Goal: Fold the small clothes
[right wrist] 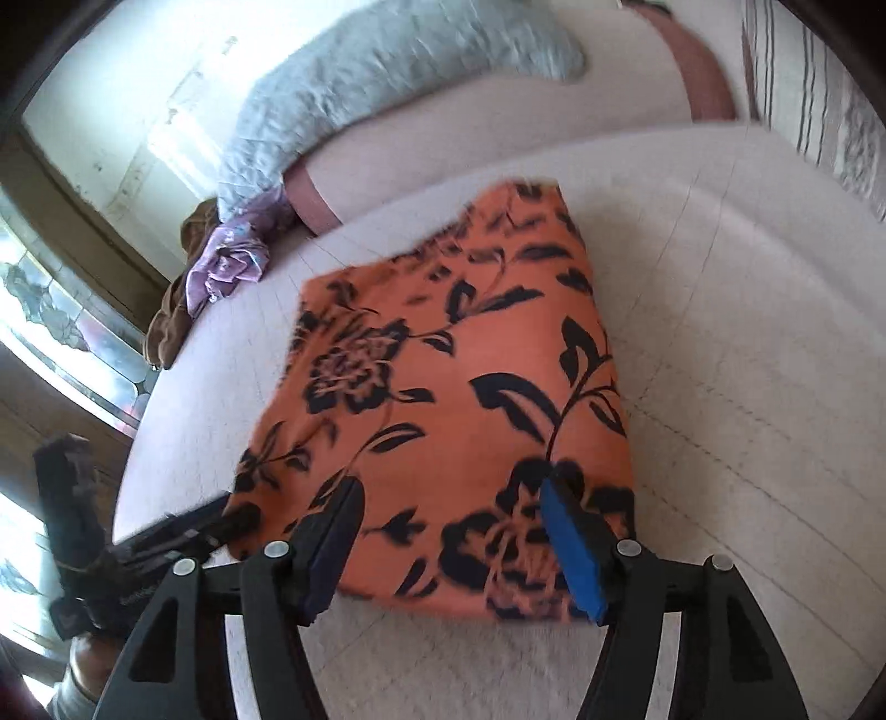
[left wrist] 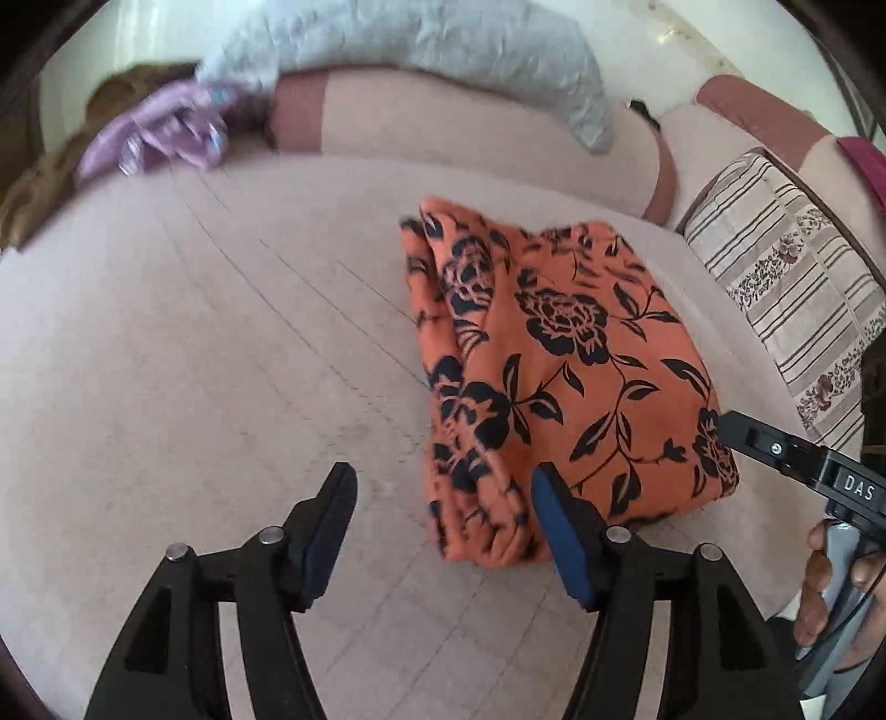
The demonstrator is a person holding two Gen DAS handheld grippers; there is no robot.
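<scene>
A folded orange garment [left wrist: 559, 343] with black flowers lies flat on the pale pink cushion [left wrist: 221, 360]. My left gripper [left wrist: 443, 482] is open at the garment's near left corner; its right blue pad hangs over the cloth edge without pinching it. In the right wrist view the same garment [right wrist: 443, 360] fills the middle, and my right gripper [right wrist: 451, 490] stands open above its near edge, the pads apart and not pressing the cloth. The right gripper's black finger [left wrist: 747, 437] shows at the garment's right corner in the left wrist view.
A grey quilted blanket [left wrist: 443, 50] drapes over the backrest. Purple cloth [left wrist: 166, 133] and brown cloth [right wrist: 171, 327] are heaped at the far left. A striped floral pillow [left wrist: 786, 299] lies to the right. A hand [left wrist: 825, 587] holds the right gripper's handle.
</scene>
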